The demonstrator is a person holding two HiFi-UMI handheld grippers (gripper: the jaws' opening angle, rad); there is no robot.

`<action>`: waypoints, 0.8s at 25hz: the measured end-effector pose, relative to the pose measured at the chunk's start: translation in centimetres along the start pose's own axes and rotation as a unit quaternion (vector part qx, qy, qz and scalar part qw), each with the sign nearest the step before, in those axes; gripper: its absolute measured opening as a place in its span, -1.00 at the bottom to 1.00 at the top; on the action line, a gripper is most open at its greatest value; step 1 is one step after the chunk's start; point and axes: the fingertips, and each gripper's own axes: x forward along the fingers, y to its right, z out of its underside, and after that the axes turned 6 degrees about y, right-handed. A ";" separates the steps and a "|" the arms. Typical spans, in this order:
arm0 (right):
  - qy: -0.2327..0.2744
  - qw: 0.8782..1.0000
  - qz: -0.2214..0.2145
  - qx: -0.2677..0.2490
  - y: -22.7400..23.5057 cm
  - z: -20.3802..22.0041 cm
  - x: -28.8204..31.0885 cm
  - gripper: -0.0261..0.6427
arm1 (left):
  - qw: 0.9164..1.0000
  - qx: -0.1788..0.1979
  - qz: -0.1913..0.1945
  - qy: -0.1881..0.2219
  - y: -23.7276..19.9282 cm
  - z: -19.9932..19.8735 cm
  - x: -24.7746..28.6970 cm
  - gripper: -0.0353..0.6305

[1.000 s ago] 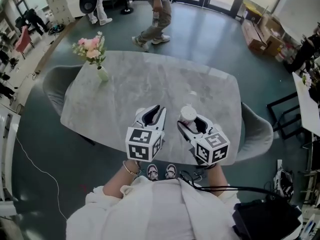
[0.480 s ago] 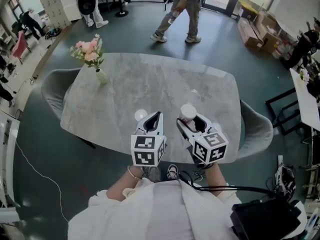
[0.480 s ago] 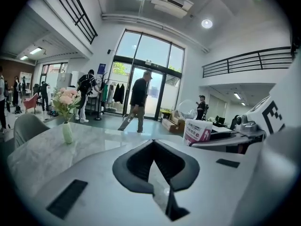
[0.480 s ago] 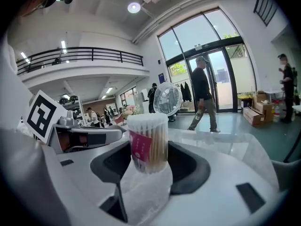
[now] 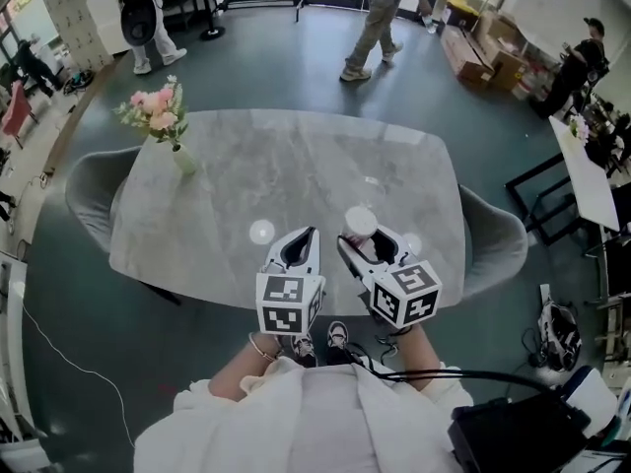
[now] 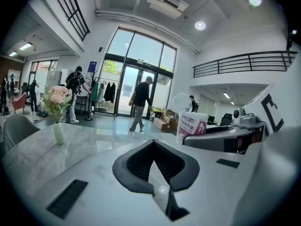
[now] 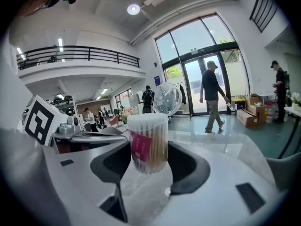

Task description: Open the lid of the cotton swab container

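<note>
Since a second earlier the left gripper [image 6: 154, 144] had drawn its jaws together. They were clenched on nothing, just left of the cotton swab container [image 7: 148, 142] and not touching it. That container stood upright, pinched between the black pads [image 7: 190, 166] of the right gripper [image 7: 148, 160], above the near edge of the table [image 5: 296, 156]. It was a clear plastic cylinder with a pink label, packed with pale sticks and white tips; whether its lid was on I could not tell. Both grippers had smooth white shells, each with a cube [image 5: 289, 304] of black-and-white markers. The table was glossy grey marble with rounded corners. A slim vase [image 5: 184, 158] of pink flowers stood at its far left, well apart. A grey chair [image 5: 84, 190] sat at each end, and a person [image 5: 380, 13] walked beyond.
</note>
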 end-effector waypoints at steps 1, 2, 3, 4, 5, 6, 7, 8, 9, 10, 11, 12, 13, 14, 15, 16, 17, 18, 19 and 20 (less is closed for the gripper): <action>0.001 1.000 0.004 0.001 0.0 0.0 -0.2 -0.04 | 1.000 -0.004 0.003 0.000 0.0 0.1 0.1 -0.87; 0.002 1.000 0.009 0.002 0.0 0.0 -0.4 -0.04 | 1.000 -0.007 0.005 -0.001 0.0 0.1 0.1 -0.87; 0.002 1.000 0.015 0.003 0.1 0.0 -0.6 -0.04 | 1.000 -0.010 0.008 0.000 0.1 0.1 0.2 -0.87; 0.002 1.000 0.021 0.004 0.3 0.0 -1.0 -0.04 | 1.000 -0.011 0.011 0.000 0.2 0.1 0.3 -0.87; 0.001 1.000 0.028 0.005 0.6 0.1 -1.3 -0.04 | 1.000 -0.012 0.015 -0.001 0.5 0.2 0.3 -0.87; 0.001 0.999 0.035 0.006 0.8 0.2 -1.7 -0.04 | 1.000 -0.012 0.019 -0.001 0.8 0.2 0.4 -0.87; 0.001 0.999 0.040 0.008 1.0 0.2 -2.0 -0.04 | 1.000 -0.011 0.023 -0.002 1.1 0.2 0.4 -0.87; 0.001 0.999 0.045 0.010 1.2 0.3 -2.3 -0.04 | 1.000 -0.010 0.026 -0.002 1.3 0.2 0.4 -0.87; 0.003 0.999 0.048 0.012 1.4 0.3 -2.5 -0.04 | 1.000 -0.008 0.028 -0.001 1.5 0.2 0.4 -0.87; 0.004 0.999 0.050 0.012 1.5 0.3 -2.6 -0.04 | 1.000 -0.006 0.029 -0.001 1.7 0.2 0.5 -0.87; 0.006 0.999 0.051 0.012 1.5 0.3 -2.6 -0.04 | 1.000 -0.005 0.028 0.000 1.7 0.2 0.5 -0.87; 0.007 0.999 0.051 0.011 1.5 0.3 -2.7 -0.04 | 1.000 -0.004 0.027 0.001 1.8 0.2 0.5 -0.87; 0.008 0.999 0.051 0.010 1.5 0.3 -2.8 -0.04 | 1.000 -0.003 0.025 0.002 1.9 0.1 0.5 -0.87; 0.008 0.999 0.049 0.010 1.5 0.4 -2.9 -0.04 | 1.000 -0.002 0.024 0.003 2.1 0.1 0.4 -0.87; 0.007 0.999 0.048 0.011 1.5 0.4 -3.1 -0.04 | 1.000 -0.002 0.022 0.003 2.2 0.2 0.4 -0.87; 0.007 0.999 0.046 0.012 1.6 0.5 -3.2 -0.04 | 1.000 -0.002 0.019 0.003 2.3 0.2 0.4 -0.87; 0.007 0.999 0.043 0.012 1.7 0.5 -3.3 -0.04 | 1.000 -0.003 0.016 0.003 2.4 0.1 0.4 -0.87; 0.008 0.999 0.040 0.013 1.8 0.4 -3.3 -0.04 | 1.000 -0.004 0.014 0.002 2.4 0.1 0.3 -0.87; 0.009 0.999 0.037 0.012 1.8 0.3 -3.3 -0.04 | 1.000 -0.004 0.011 0.002 2.5 0.0 0.3 -0.87; 0.010 0.999 0.034 0.011 1.8 0.3 -3.4 -0.04 | 1.000 -0.003 0.008 0.002 2.5 0.0 0.2 -0.87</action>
